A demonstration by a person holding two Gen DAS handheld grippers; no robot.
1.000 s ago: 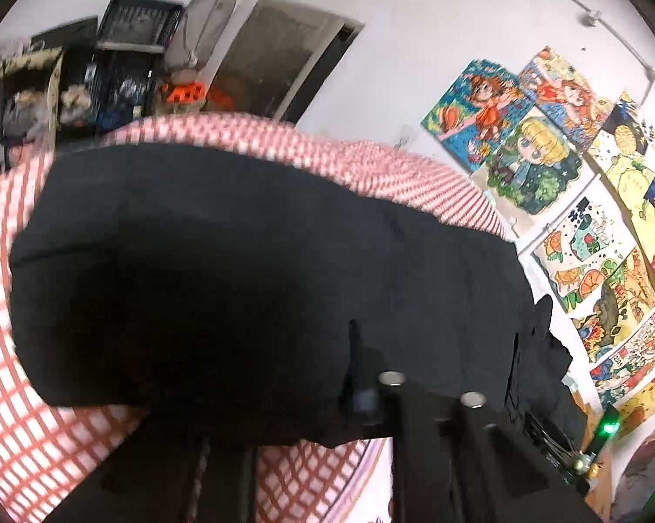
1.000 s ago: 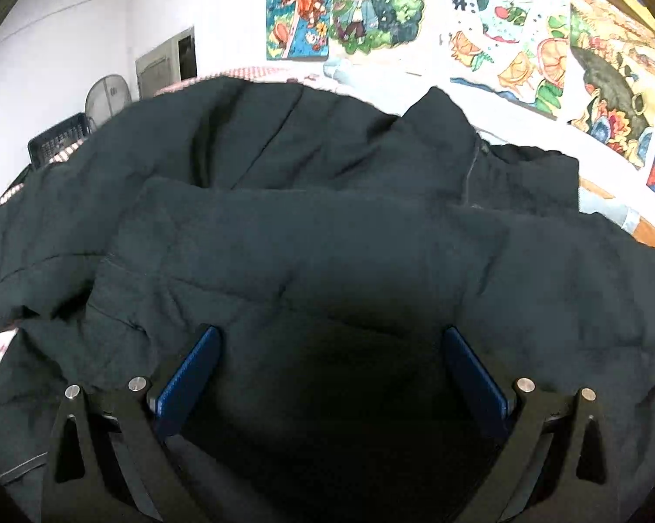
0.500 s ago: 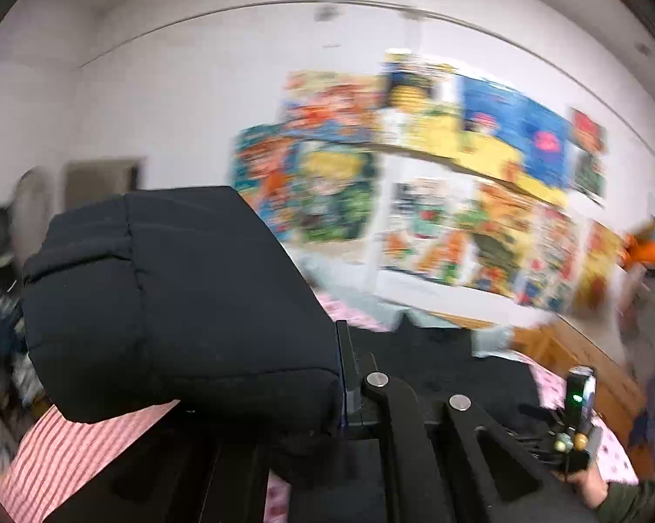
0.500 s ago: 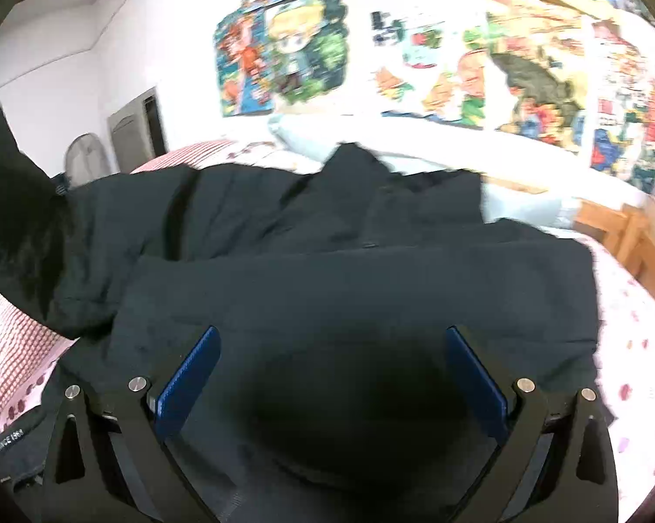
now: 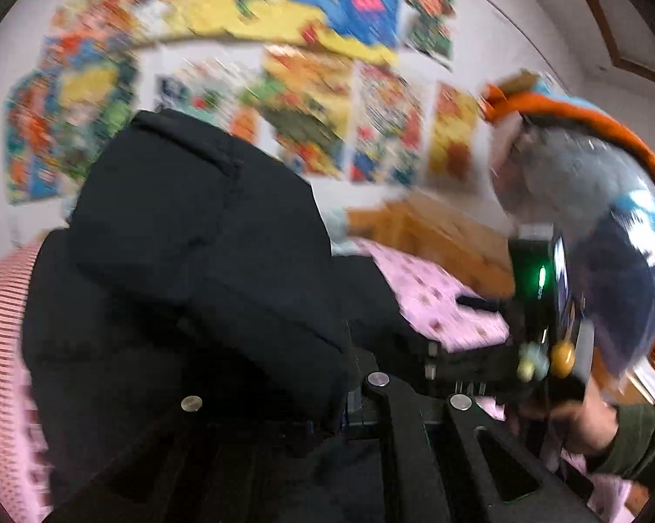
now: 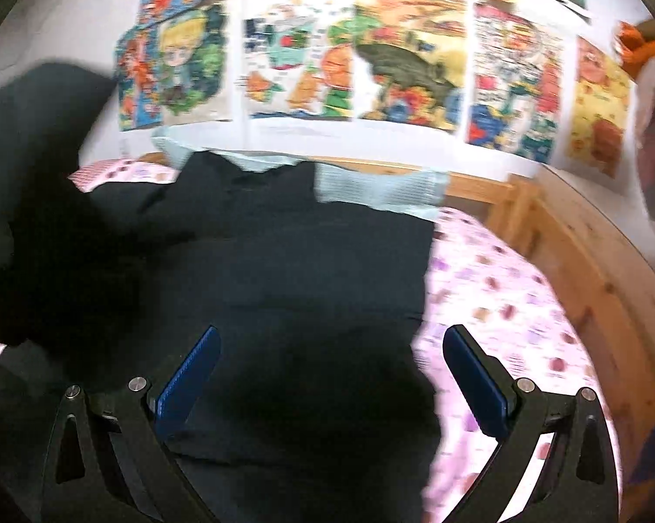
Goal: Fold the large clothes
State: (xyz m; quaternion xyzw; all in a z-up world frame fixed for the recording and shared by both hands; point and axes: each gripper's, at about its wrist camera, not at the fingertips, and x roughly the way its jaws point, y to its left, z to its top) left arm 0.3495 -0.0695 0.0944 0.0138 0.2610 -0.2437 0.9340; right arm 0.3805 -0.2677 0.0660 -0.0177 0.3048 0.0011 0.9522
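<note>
Black padded cloth fills the space right in front of my left claw [image 5: 349, 388], whose jaws are pinched tight on a thick fold of the dark jacket [image 5: 205, 235]; the fold bulges up and to the left of my fingers, lifted off the bed. My right claw [image 6: 327, 375] hangs with its blue pads [image 6: 190, 379] spread wide, nothing between them but air, above the near part of the same jacket [image 6: 292, 270], which lies spread across the bed. At the left edge of the right wrist view a raised dark mass of the jacket hangs higher than the flat part. Just right of the jacket is the pink patterned sheet [image 6: 501, 296], bare there. In the left wrist view my right hand [image 5: 589, 427] holds the other claw's handle, with a green light showing on its body. Beyond the jacket lies a pale blue pillow [image 6: 384, 187] against the wooden bed frame [image 6: 597, 261]. Farthest back, bright cartoon posters [image 6: 406, 52] cover the white wall, blurred in both views.
</note>
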